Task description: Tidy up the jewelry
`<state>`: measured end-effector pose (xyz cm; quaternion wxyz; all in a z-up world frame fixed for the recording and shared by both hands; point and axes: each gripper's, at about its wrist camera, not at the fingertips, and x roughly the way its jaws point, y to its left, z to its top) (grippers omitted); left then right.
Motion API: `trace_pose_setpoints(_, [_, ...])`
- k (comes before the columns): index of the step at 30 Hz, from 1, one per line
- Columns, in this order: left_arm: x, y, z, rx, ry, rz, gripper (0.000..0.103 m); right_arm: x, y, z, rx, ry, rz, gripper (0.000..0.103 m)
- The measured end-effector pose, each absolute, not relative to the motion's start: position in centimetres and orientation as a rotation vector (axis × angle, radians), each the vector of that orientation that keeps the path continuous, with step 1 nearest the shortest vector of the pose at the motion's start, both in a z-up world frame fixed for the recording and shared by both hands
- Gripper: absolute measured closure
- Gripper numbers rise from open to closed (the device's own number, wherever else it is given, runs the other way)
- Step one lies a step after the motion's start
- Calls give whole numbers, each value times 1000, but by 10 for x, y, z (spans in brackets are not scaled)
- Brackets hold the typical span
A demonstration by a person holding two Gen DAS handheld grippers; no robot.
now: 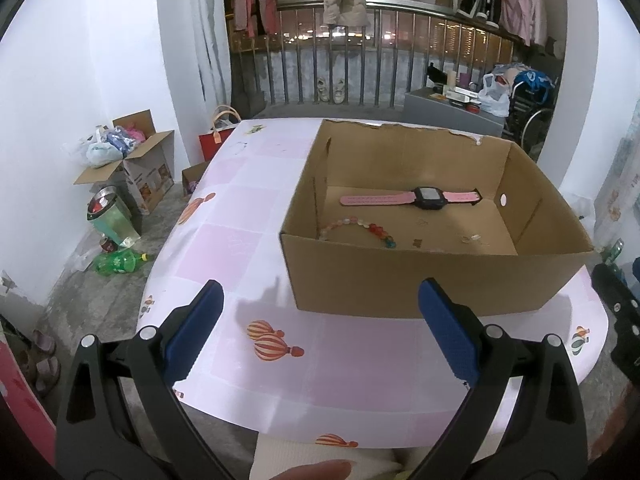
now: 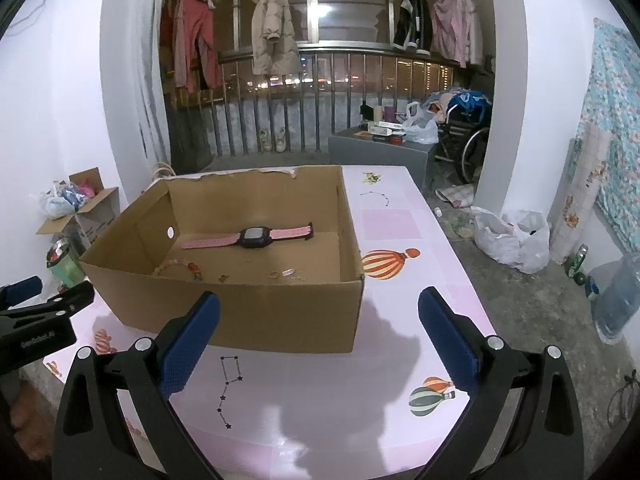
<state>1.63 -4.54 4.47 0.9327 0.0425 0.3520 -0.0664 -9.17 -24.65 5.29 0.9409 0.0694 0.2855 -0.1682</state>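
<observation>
Both spread, empty grippers, left gripper point(image 1: 320, 320) and right gripper point(image 2: 320, 328), face the box point(image 1: 420, 280) where the watch point(image 1: 412, 198) lies crosswise.

- One cardboard box point(image 1: 432, 276) sits ahead of both grippers.
- One pink-strapped watch point(image 1: 428, 197) lies at the box's far side.
- One beaded bracelet point(image 1: 360, 229) lies nearer the grippers than the watch.
- Several small trinkets point(image 2: 286, 273), too tiny to count surely.
- Two grippers: left gripper point(image 1: 320, 328), right gripper point(image 2: 320, 336), jaws apart.
</observation>
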Motion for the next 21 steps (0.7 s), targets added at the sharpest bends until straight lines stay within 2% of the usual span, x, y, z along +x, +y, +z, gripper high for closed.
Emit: trace_pose_setpoints(21, [25, -27, 42, 78, 737, -101, 9, -89, -265, 50, 159, 625, -387, 6])
